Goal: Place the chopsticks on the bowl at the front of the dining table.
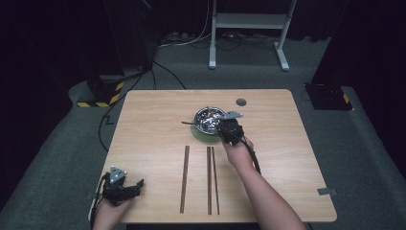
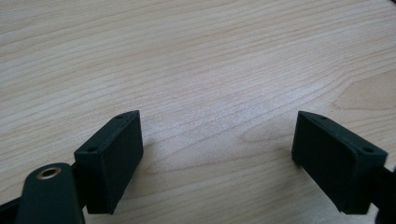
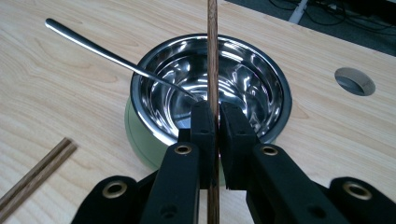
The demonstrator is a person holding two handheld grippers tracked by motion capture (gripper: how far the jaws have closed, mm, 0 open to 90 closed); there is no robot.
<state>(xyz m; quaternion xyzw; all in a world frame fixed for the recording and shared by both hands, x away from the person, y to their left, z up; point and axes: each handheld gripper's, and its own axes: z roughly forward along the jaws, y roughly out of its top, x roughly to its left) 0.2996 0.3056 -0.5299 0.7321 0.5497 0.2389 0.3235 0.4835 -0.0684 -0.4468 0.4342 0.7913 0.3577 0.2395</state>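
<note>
A shiny steel bowl (image 1: 207, 118) (image 3: 247, 70) stands on a pale green saucer (image 1: 200, 136) (image 3: 140, 140) at the table's middle. A metal spoon (image 3: 93, 46) rests in it, handle pointing left. My right gripper (image 1: 223, 126) (image 3: 215, 116) is at the bowl's near right rim, shut on a brown wooden chopstick (image 3: 213, 46) that stands upright over the bowl. Three more chopsticks (image 1: 185, 177) (image 1: 209, 179) (image 1: 216, 179) lie lengthwise on the table nearer the person. My left gripper (image 1: 136, 187) (image 2: 217, 158) rests at the front left corner, open, with bare wood between its jaws.
The wooden table (image 1: 153, 124) has a round cable hole (image 1: 241, 101) (image 3: 355, 80) behind the bowl. A metal stand (image 1: 249, 21) and cables lie on the floor beyond the far edge. The ends of two lying chopsticks (image 3: 37, 172) sit left of the saucer.
</note>
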